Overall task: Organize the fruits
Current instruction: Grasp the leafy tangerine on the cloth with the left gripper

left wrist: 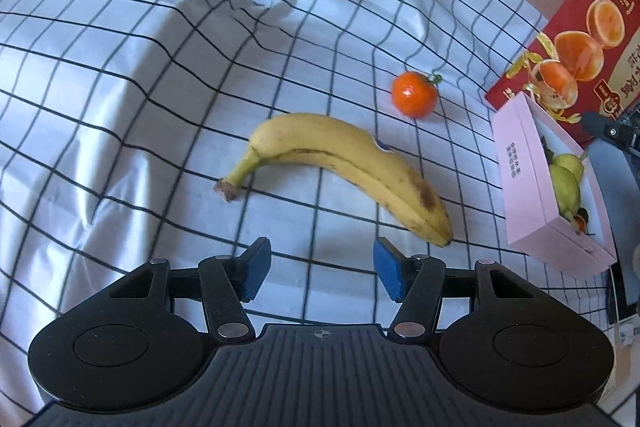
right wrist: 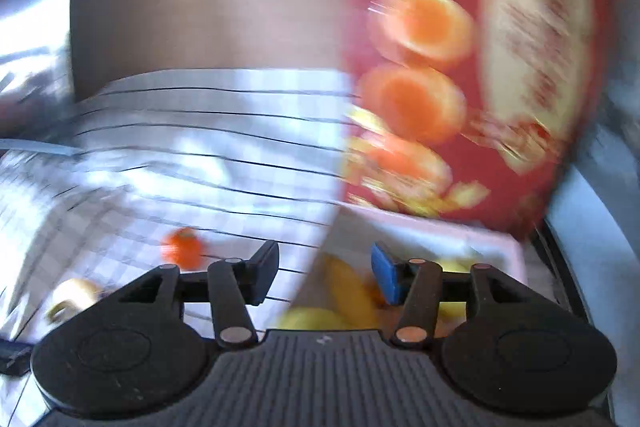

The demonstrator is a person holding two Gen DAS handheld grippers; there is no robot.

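Left wrist view
Left gripper: its jaws are spread wide and nothing is held between them; it is seen over the checked cloth.
Banana: laid on the cloth just ahead of the blue pads, not touched by them.
Tangerine: placed beyond the banana, apart from it, toward the far right side of the cloth.
Pink box: set at the right edge of the cloth; green fruits are seen inside it.
Red carton: stood behind the pink box.

Right wrist view (strongly blurred)
Right gripper: its jaws are parted and nothing is pinched.
Pink box: seen below the gripper; yellow fruit, possibly a banana, is lying inside.
Tangerine: found on the cloth, left of the box.
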